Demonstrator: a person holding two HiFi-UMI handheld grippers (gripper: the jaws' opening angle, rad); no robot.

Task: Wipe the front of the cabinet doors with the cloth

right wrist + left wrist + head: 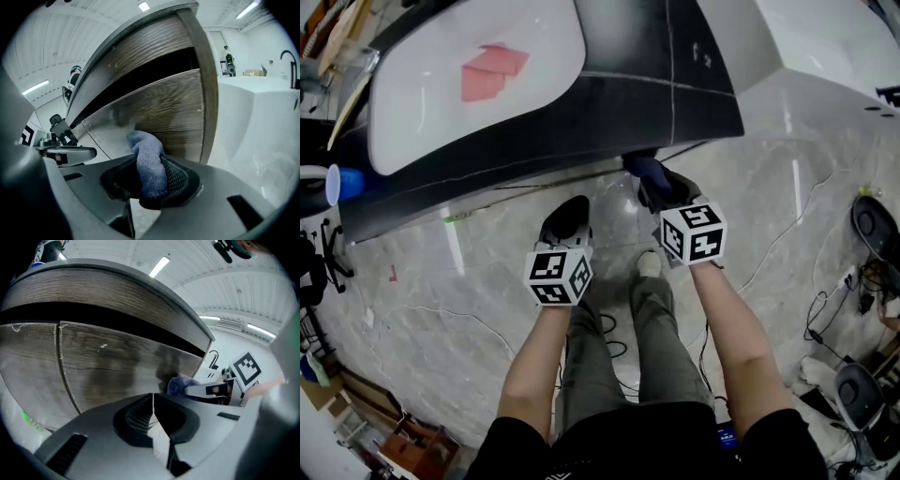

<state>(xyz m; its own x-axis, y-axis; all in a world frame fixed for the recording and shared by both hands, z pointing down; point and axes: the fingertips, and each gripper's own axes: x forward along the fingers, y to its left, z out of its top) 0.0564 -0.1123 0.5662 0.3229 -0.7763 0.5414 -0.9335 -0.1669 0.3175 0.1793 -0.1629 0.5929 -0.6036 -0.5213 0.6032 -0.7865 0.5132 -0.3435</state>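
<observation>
The dark wood-grain cabinet doors point(581, 122) run under a white counter; they also fill the left gripper view point(108, 366) and the right gripper view point(159, 112). My right gripper point(654, 180) is shut on a blue cloth point(643, 169) pressed against the lower door edge. In the right gripper view the blue cloth point(147, 161) bulges up between the jaws of the right gripper point(150, 180), against the door. My left gripper point(567, 217) hangs a little short of the doors; in its own view the left gripper point(153, 401) has its jaws together with nothing in them, and the cloth point(180, 383) shows to its right.
Two pink cloths point(492, 70) lie on the white counter top point(422, 112). A blue cup point(342, 183) stands at the left. Cables point(787, 225) trail over the marble floor, chairs point(874, 225) stand at the right. A white unit point(262, 122) adjoins the cabinet's right end.
</observation>
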